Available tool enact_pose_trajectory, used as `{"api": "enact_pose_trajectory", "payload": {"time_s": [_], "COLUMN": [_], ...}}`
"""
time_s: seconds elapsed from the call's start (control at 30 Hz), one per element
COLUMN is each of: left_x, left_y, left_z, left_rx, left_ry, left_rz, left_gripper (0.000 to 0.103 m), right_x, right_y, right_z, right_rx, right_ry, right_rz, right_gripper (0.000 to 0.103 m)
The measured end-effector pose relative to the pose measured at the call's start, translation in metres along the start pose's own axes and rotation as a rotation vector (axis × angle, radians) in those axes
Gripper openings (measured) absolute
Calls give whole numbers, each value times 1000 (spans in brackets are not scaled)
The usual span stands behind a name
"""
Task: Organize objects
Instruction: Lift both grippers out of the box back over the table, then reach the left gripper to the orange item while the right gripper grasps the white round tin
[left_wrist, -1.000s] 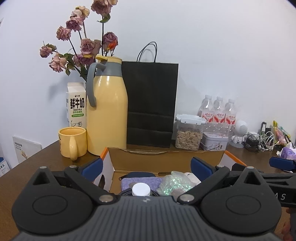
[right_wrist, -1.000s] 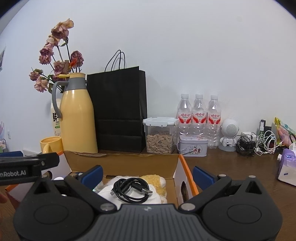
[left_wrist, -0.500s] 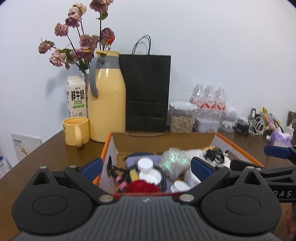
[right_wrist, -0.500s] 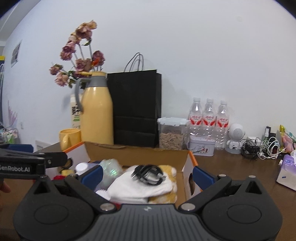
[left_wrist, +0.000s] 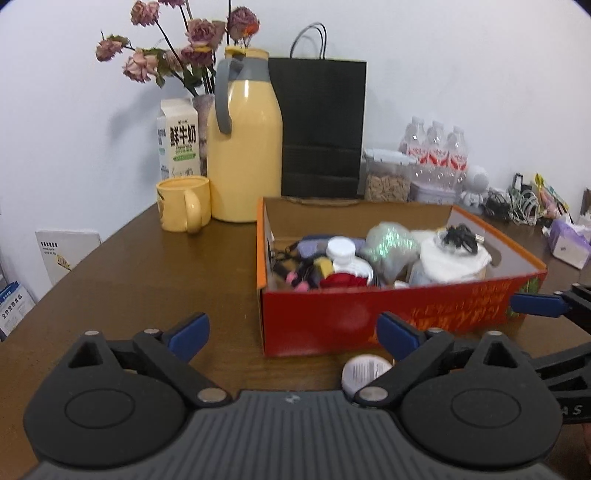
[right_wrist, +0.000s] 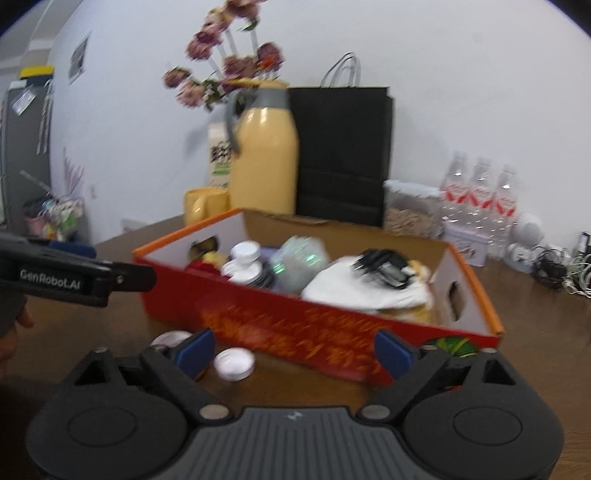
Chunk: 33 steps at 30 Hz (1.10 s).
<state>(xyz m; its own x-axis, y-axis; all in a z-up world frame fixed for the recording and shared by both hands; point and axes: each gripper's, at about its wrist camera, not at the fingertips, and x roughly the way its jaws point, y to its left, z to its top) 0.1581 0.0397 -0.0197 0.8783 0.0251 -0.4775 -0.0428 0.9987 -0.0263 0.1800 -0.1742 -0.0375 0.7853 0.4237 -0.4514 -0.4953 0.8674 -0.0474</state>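
A red cardboard box with an orange rim stands on the brown table. It holds a white-capped bottle, a glittery bag, a white cloth with a black cable on top, and several small items. My left gripper hovers in front of the box's left front corner, its jaws closing with only that corner and the table between them. A white round lid lies just under its right finger. My right gripper faces the box's front wall, jaws closing, not pressing on anything; a white lid lies near its left finger.
Behind the box stand a yellow jug, a yellow mug, a milk carton, dried flowers, a black paper bag, a clear food container and water bottles. Cables and a tissue pack lie at the right.
Both grippers have drawn back from over the box and tipped downward, so the whole box and its red front now show. Their jaws stand a little narrower.
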Motion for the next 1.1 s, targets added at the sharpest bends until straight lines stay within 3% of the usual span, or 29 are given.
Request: {"api": "enact_pose_trajectory", "payload": {"time_s": [0.1,0.2,0.37,0.47,0.53,0.87,1.1], "left_x": [3,7,7,7,8,9,15], "left_y": [0,-4,-6,-9,-12,-9,-12], "left_z": [-7,-12,-18,-20,-22,-31,-35], "left_rx": [12,23,40,61,83,82,106], "left_ry": [32,48,62,73,91,139,180], "left_rz": [-29,-52,-75,-95,-118,-208,-216], "left_gripper": [87,82,71,55,35,26,14], "right_x": [7,11,11,11,11,12,13], "right_y": [9,12,9,8,9,7,14], "right_z": [-3,-5,-6,-5,-4,-5,-3], "right_rx": [-5,4,39,54,58,68,61], "right_ry": [29,49,46,33,30,22,5], "right_rz": [9,5,-5,1,3,0,39], "right_gripper": [81,69,67,64,62,61,60]}}
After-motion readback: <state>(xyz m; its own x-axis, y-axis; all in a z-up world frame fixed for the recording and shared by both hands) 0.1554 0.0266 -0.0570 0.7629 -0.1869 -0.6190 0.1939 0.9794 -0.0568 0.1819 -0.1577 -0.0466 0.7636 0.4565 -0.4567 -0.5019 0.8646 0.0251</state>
